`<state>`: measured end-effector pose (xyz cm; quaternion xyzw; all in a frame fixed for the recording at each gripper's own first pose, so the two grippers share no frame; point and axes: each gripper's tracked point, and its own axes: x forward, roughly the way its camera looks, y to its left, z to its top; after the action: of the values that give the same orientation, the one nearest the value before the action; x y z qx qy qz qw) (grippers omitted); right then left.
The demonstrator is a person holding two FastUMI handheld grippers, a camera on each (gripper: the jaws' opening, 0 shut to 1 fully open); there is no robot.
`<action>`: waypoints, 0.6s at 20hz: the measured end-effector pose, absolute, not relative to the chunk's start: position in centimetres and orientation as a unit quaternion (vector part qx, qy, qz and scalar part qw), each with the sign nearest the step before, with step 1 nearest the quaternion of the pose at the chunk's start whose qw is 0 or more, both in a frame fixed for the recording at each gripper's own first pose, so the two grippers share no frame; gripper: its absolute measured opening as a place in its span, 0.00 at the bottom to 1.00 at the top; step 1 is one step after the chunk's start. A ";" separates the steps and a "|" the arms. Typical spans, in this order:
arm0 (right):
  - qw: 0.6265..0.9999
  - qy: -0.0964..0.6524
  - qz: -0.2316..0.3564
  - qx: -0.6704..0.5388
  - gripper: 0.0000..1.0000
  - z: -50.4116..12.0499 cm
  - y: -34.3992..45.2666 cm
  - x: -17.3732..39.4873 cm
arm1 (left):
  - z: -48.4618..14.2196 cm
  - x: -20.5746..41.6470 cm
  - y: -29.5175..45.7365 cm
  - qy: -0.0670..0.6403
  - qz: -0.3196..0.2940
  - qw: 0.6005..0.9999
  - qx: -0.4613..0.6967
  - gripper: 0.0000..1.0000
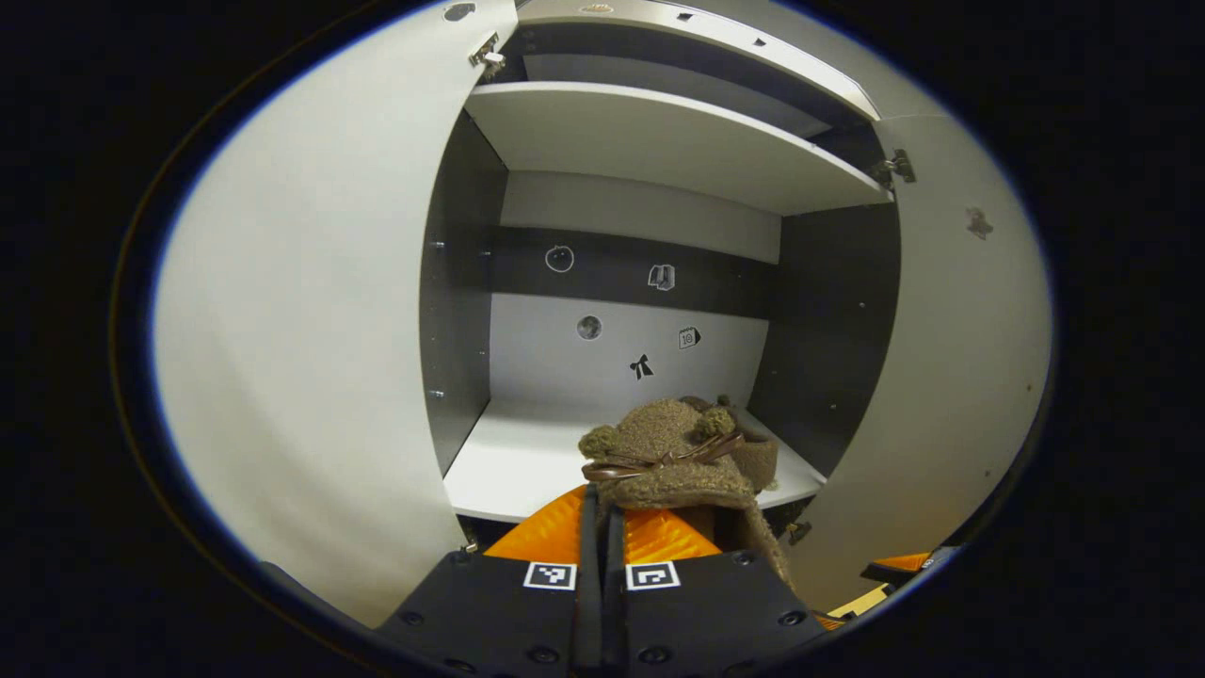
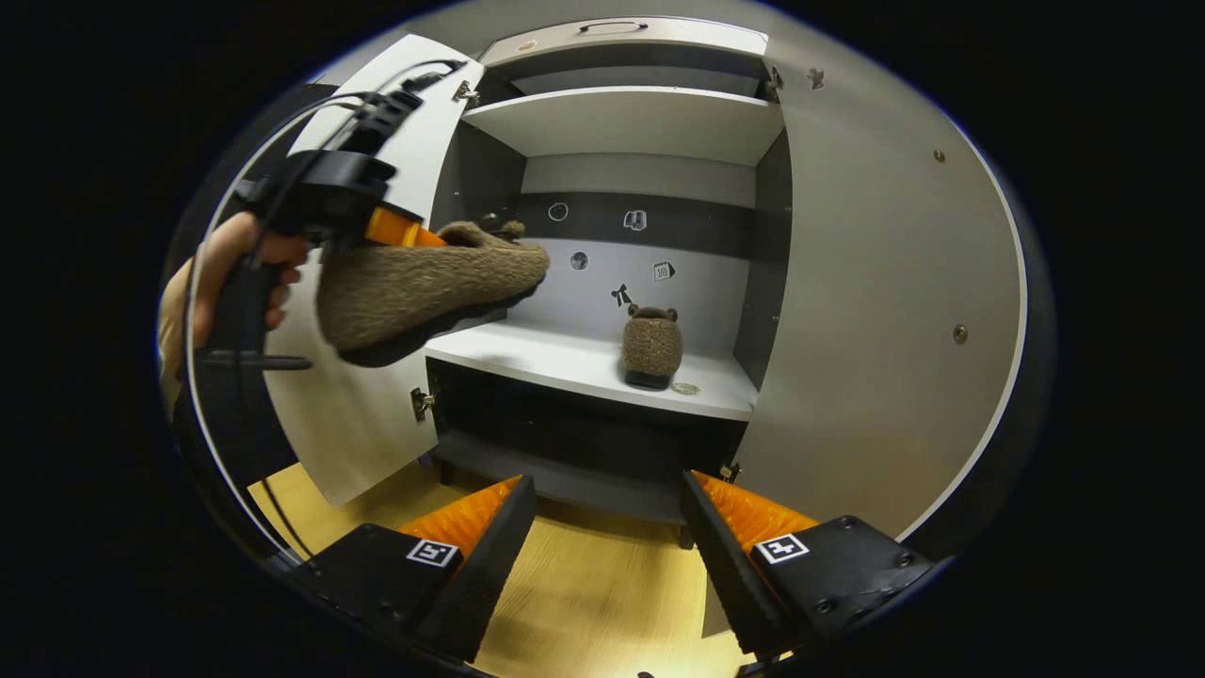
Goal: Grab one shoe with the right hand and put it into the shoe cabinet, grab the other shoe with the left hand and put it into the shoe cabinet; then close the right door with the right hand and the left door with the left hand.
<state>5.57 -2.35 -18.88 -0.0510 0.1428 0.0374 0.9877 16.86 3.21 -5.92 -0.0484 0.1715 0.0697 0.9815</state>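
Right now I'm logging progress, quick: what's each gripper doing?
Left gripper: closed on a brown shoe, held at the cabinet opening.
Right gripper: open, holding nothing; the other shoe sits on the shelf.

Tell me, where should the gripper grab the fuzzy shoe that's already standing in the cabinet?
Probably the open collar at the top of the shoe on the shelf. It stands with its heel end toward the open right gripper, so come in from the front, above the shelf edge, one finger inside the collar, one outside.
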 end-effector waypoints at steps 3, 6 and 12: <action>0.986 0.152 0.040 -0.058 0.99 -18.9 -2.9 5.7 | -6.6 21.1 4.9 0.180 0.079 0.980 -0.027 0.05; 0.986 0.151 0.038 -0.066 0.98 -18.4 -3.7 5.9 | -7.5 25.4 5.9 0.187 0.082 0.978 -0.042 0.05; 0.985 0.158 0.028 -0.069 0.98 -18.1 -5.1 5.8 | -11.0 32.5 8.4 0.215 0.105 0.970 -0.042 0.05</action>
<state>5.82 -5.13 -18.08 -0.0691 0.1582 0.0281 0.9846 32.47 8.37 -11.03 -0.0425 0.2154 0.1048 0.9700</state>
